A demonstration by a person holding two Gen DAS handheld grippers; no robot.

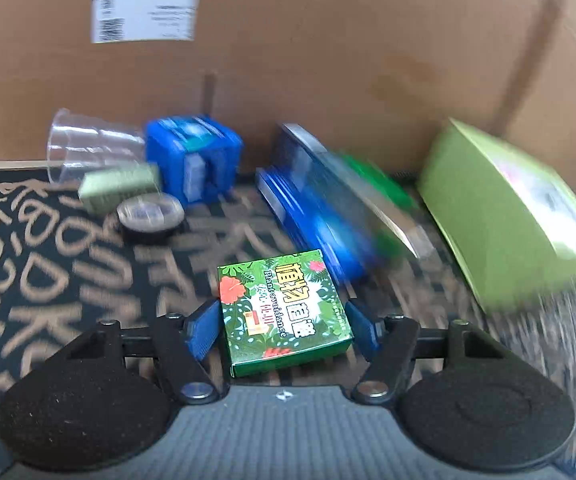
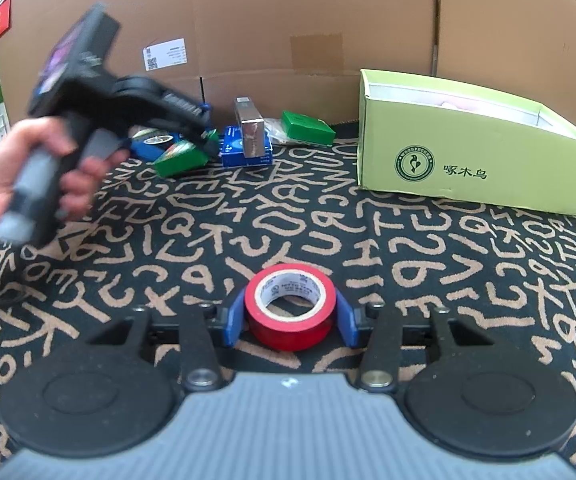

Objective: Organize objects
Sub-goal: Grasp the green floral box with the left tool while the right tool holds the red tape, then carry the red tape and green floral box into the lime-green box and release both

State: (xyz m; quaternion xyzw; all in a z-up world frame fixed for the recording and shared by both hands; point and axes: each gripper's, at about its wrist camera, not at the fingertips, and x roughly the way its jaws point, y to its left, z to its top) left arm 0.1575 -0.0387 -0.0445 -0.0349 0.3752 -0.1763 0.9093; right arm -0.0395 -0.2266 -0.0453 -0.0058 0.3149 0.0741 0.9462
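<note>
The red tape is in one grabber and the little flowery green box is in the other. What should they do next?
Probably carry the red tape over to the big open green box and drop it in. The right gripper already pinches the tape on both sides, and that box sits open-topped, ahead and to the right. The left gripper has the flowery box between its fingers, so that could follow.

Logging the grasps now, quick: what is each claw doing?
Left claw: shut on the green box.
Right claw: shut on the red tape.
</note>
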